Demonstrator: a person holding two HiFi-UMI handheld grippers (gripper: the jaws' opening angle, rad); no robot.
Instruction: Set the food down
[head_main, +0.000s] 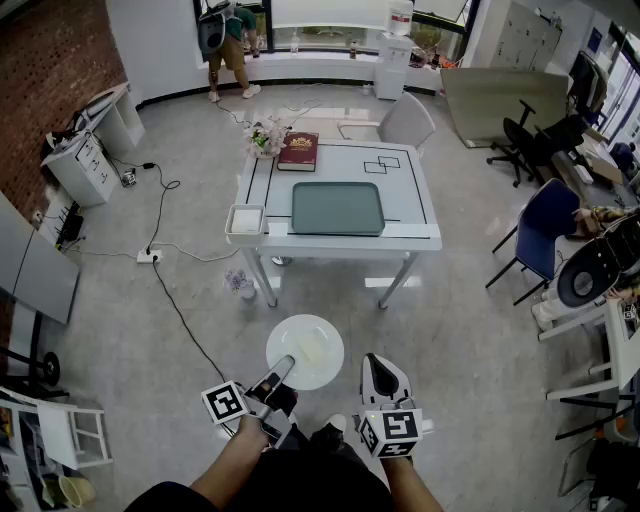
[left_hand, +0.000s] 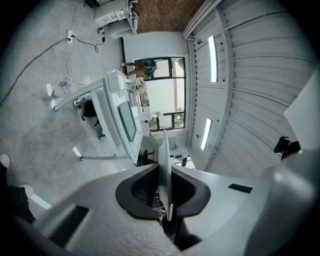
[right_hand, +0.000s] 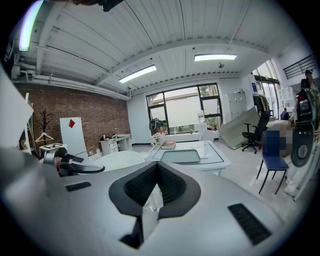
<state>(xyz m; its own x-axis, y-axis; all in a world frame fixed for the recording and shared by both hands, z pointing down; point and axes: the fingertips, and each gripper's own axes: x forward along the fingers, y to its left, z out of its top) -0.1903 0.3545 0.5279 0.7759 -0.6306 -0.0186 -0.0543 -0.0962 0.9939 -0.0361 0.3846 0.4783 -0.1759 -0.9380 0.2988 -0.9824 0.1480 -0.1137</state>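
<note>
- Food (head_main: 311, 347), a pale piece, lies on a white plate (head_main: 325, 372) that is held over the floor (head_main: 470, 340), well short of the surface (head_main: 415, 195)
- left gripper (head_main: 280, 370) is at the plate's near-left rim, fingers clamped on that rim; in the left gripper view the plate (left_hand: 164, 165) stands edge-on between them
- plate looks roughly level in the head view, food near its middle
- right gripper (head_main: 378, 366) is just beside the plate on the right and apart from it; fingers pressed together with nothing between them, as the right gripper view shows (right_hand: 157, 167)
- both forearms come in from the bottom of the head view
- surface ahead carries a green tray (head_main: 338, 208) in the middle, a red book (head_main: 298, 151) and flowers (head_main: 265, 138) at the far-left end, and a small white tray (head_main: 245, 220) at the near-left corner
- grey chair (head_main: 408, 120) stands behind the surface, blue chair (head_main: 545, 225) off to the right
- cable (head_main: 175, 290) trails across the floor on the left
- person (head_main: 228, 45) stands by the window at the far back
</note>
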